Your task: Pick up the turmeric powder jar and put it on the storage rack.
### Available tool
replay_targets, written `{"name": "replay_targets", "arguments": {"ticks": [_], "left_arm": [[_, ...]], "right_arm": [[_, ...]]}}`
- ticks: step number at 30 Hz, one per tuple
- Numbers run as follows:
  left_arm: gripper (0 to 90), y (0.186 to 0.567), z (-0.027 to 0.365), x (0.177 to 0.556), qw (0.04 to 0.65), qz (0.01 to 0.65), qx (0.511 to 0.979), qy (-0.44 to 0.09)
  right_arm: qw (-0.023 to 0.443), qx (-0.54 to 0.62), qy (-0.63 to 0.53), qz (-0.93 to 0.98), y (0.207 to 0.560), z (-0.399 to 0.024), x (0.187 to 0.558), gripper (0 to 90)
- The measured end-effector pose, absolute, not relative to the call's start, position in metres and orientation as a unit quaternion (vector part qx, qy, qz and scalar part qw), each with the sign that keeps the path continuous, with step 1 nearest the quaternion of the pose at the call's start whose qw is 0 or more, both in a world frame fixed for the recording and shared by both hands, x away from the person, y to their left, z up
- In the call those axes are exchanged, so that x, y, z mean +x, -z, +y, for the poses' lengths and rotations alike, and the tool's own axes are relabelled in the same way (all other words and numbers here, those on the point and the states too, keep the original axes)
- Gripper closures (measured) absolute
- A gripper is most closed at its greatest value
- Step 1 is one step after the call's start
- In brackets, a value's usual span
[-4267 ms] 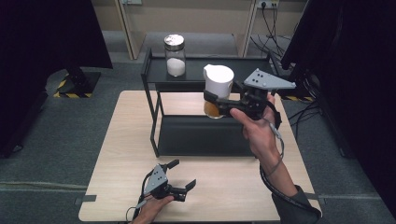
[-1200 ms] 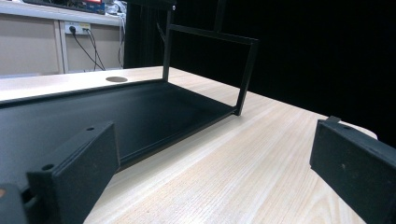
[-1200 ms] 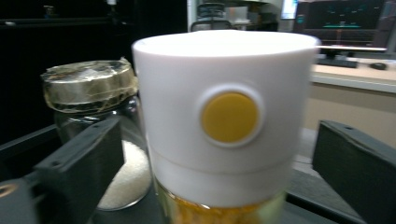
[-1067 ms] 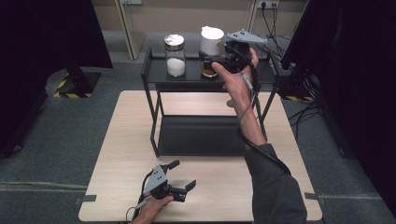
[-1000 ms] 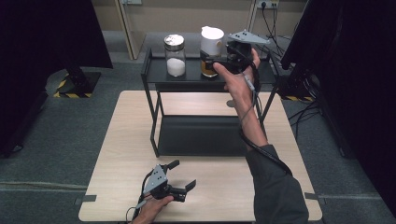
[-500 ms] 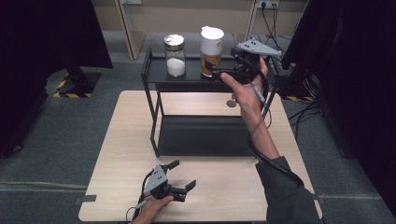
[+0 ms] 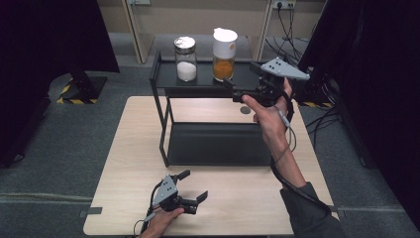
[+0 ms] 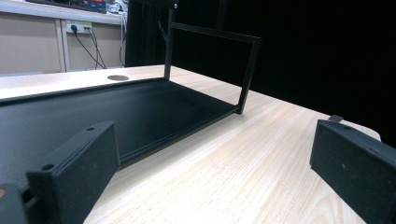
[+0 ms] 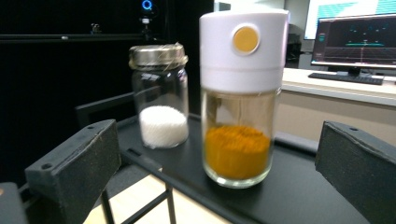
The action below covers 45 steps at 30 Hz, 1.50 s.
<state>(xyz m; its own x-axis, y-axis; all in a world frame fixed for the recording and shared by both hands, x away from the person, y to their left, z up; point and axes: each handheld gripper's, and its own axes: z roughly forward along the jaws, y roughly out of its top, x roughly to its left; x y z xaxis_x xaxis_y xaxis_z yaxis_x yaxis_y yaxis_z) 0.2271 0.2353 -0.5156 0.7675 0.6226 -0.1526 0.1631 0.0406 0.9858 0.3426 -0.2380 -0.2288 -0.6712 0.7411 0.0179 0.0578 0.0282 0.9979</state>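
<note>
The table filled the middle of the high view, and the black shelf rack stood on its far half, its top tray in the upper centre of the frame. On that tray the white-capped jar of orange powder now stood on its own, upright, just to the right of the metal-lidded jar of white grains, near it but not touching. A second earlier my right tongs had been clamped on that jar; now I had let go and drawn back toward the lower right, their jaws spread wide and empty. I judged the placing done and only the retreat remaining. In the right gripper view the orange jar sat centred between my two open jaws, ahead of them and clear of both. My left tongs rested at the bottom centre of the high view on the table, jaws wide, holding nothing.
</note>
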Motion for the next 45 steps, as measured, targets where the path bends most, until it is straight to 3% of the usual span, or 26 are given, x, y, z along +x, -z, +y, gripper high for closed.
{"name": "replay_targets", "arguments": {"ticks": [45], "left_arm": [[0.7,0.516,0.235,0.226,0.658,0.293,0.67,-0.18]], "right_arm": [[0.263,0.241,-0.643,0.677,0.334,-0.262,0.263,0.5]]}}
